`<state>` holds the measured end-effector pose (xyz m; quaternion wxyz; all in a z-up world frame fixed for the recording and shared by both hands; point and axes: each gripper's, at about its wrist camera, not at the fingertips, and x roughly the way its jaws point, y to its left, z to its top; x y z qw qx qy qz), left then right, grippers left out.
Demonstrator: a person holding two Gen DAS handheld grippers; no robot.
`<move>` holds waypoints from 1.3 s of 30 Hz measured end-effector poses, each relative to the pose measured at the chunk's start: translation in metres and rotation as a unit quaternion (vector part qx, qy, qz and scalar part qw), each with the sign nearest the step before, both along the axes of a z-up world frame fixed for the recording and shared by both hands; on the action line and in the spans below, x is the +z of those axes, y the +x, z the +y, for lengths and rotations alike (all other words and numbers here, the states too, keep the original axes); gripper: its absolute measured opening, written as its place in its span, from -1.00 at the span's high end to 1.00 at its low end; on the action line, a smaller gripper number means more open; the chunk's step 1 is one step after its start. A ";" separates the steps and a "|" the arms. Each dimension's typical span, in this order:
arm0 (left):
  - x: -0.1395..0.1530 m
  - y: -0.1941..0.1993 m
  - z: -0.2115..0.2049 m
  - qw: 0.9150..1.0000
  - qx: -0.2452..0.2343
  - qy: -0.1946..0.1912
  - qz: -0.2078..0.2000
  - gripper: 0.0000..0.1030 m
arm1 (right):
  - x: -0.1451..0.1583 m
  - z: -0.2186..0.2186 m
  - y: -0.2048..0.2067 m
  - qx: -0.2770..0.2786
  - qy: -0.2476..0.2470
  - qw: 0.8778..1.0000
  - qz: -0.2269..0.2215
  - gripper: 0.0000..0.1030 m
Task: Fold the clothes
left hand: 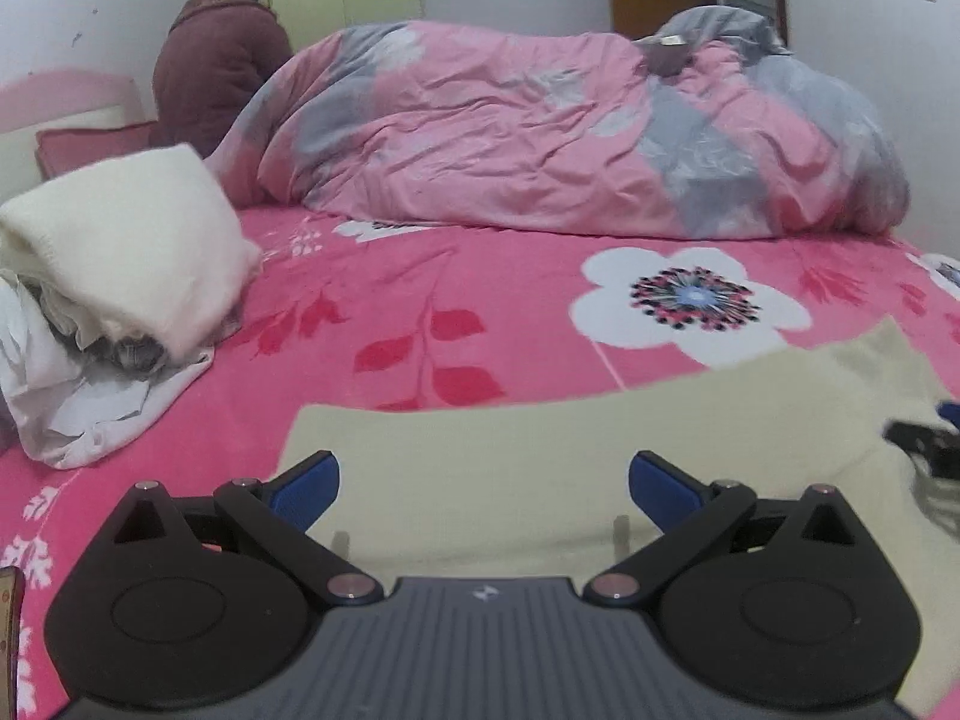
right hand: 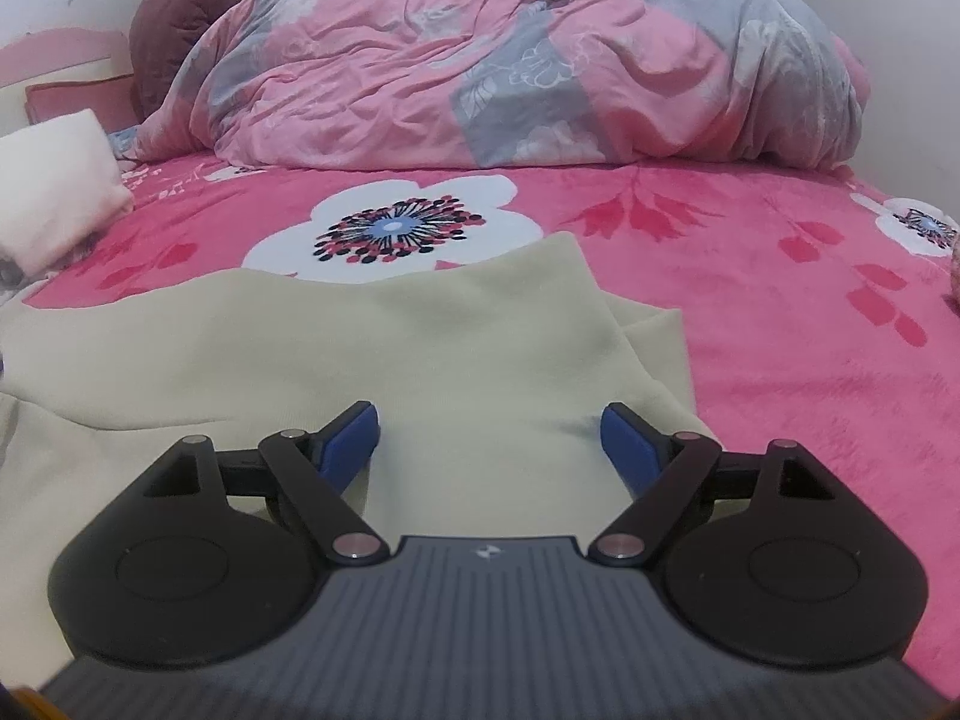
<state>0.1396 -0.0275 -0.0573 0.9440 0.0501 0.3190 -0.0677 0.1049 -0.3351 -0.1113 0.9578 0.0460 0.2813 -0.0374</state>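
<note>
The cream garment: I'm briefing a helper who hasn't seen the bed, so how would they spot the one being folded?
Start at the pink floral bedsheet. At its near edge, in front of the big white flower, the cream garment lies spread flat under both open claws. Unlike the white pile heaped at the left or the rumpled pink and grey duvet behind, it is plain and pale yellowish.

Left wrist view: cream garment [left hand: 540,456] cut off at 6 o'clock by the claw body, and its right end runs out of frame at 3 o'clock. Dark object [left hand: 927,441] at 3 o'clock is blurred; identity unclear. Pile of white clothes [left hand: 90,324] cropped at 9 o'clock. Right wrist view: person [right hand: 180,18] at 11 o'clock, head cropped, lower body hidden behind duvet [right hand: 510,60].
</note>
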 end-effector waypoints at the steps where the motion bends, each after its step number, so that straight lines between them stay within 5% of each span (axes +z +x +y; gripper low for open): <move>1: -0.004 0.009 0.004 1.000 0.009 -0.007 0.014 -1.00 | 0.000 0.000 0.000 0.000 0.001 1.000 0.000 -0.59; 3: -0.023 0.030 0.018 0.998 0.028 -0.034 0.055 -1.00 | 0.000 0.000 0.000 0.000 0.001 1.000 0.000 -0.59; 5: -0.031 0.030 0.033 0.995 0.025 -0.081 0.046 -1.00 | 0.000 0.000 -0.001 0.001 0.001 1.000 -0.001 -0.59; 17: -0.032 0.023 0.026 0.997 0.025 -0.063 0.035 -1.00 | 0.054 0.004 0.031 0.006 0.008 1.000 -0.009 -0.64; 22: -0.034 0.023 0.025 0.997 0.025 -0.061 0.029 -1.00 | 0.003 -0.010 0.070 -0.013 0.015 0.998 0.059 -0.83; 25: -0.034 0.023 0.026 0.997 0.025 -0.063 0.028 -1.00 | 0.008 -0.006 0.069 -0.016 0.006 0.998 0.064 -0.83; 30: -0.034 0.021 0.025 0.997 0.025 -0.064 0.027 -1.00 | 0.035 -0.006 0.044 -0.033 0.025 0.999 0.024 -0.77; 34: -0.034 0.021 0.025 0.997 0.026 -0.064 0.026 -1.00 | 0.064 0.023 0.003 0.028 0.026 0.999 -0.022 -0.78; 37: -0.034 0.021 0.024 0.997 0.027 -0.063 0.026 -1.00 | 0.056 0.052 -0.023 0.078 -0.007 0.997 -0.028 -0.79; 39: -0.034 0.020 0.024 0.997 0.027 -0.062 0.025 -1.00 | 0.026 0.069 -0.025 0.097 -0.043 0.994 0.012 -0.81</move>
